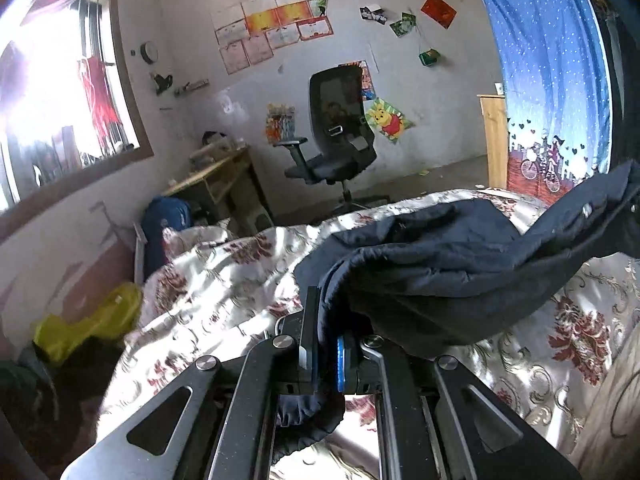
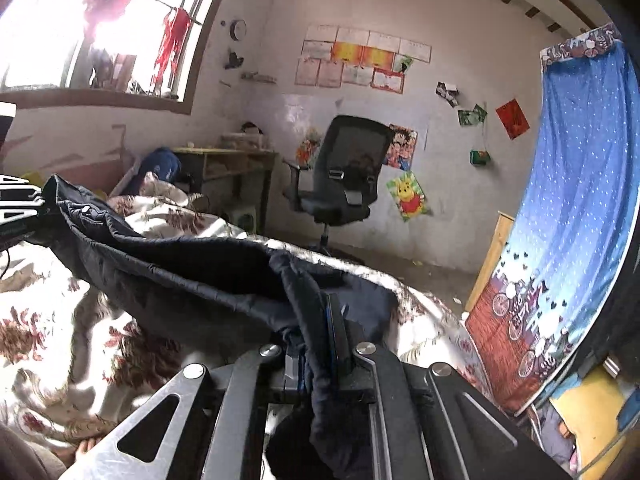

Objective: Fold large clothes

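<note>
Fingers (image 1: 307, 328) on crumpled navy garment (image 1: 440, 276)

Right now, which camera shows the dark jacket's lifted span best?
The right wrist view: the dark jacket stretches from the right gripper toward the left one. The left wrist view shows it bunched close at the left gripper.

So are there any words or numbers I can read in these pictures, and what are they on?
None can be read.
Paper sheets on the wall: print too small and blurred.
Red card: no clear writing.
White marks at the picture's left edge: cut off, not readable.
Bear poster and blue curtain: pictures only.
</note>
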### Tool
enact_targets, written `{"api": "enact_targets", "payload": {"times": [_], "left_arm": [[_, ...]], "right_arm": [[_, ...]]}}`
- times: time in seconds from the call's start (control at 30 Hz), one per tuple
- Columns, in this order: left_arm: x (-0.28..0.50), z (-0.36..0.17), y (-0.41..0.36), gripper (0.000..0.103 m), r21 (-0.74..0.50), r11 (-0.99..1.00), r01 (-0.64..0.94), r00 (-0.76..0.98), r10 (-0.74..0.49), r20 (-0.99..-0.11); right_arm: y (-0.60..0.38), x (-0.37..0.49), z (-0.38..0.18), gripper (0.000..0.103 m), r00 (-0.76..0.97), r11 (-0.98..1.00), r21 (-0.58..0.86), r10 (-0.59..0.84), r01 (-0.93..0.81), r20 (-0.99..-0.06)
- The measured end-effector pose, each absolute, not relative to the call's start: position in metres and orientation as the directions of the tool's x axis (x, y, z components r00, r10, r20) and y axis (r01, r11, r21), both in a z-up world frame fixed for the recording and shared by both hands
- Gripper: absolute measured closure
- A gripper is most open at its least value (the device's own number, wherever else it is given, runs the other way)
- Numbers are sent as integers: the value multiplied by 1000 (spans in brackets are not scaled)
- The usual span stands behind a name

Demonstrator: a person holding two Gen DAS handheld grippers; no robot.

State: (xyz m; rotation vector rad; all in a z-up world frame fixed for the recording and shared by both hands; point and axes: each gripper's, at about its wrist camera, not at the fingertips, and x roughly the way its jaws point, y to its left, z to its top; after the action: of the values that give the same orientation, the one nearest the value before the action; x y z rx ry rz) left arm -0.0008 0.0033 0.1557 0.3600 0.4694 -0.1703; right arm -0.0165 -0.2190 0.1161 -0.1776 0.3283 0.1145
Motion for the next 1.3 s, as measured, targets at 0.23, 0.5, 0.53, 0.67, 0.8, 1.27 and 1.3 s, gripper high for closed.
{"api": "enact_targets", "payload": {"times": [0.23, 0.5, 0.53, 0.67, 0.8, 1.27, 1.3], "left_arm": [[75, 171, -14, 97, 314, 921, 230, 852, -35, -523], [160, 167, -19, 97, 273, 946, 175, 853, -7, -522], [172, 164, -18, 97, 261, 951, 169, 854, -9, -520], [217, 151, -11, 97, 226, 960, 164, 858, -26, -513], [268, 133, -4, 97, 219, 960, 177, 847, -35, -530], [352, 53, -12, 97, 241, 949, 204, 780, -9, -626], [356, 48, -11, 97, 235, 950, 205, 773, -10, -634]], "right_arm": [[-233, 59, 132, 96, 912, 977, -138, 97, -164, -398], [-239, 144, 136, 96, 891, 981, -109, 99, -163, -443], [-238, 155, 134, 96, 889, 980, -114, 97, -164, -447], [-232, 194, 127, 96, 886, 975, -140, 93, -175, -454], [-226, 239, 113, 96, 884, 970, -166, 83, -178, -461], [-231, 340, 37, 95, 847, 988, -106, 40, -114, -531], [-229, 342, 33, 95, 846, 987, -116, 35, -114, -532]]}}
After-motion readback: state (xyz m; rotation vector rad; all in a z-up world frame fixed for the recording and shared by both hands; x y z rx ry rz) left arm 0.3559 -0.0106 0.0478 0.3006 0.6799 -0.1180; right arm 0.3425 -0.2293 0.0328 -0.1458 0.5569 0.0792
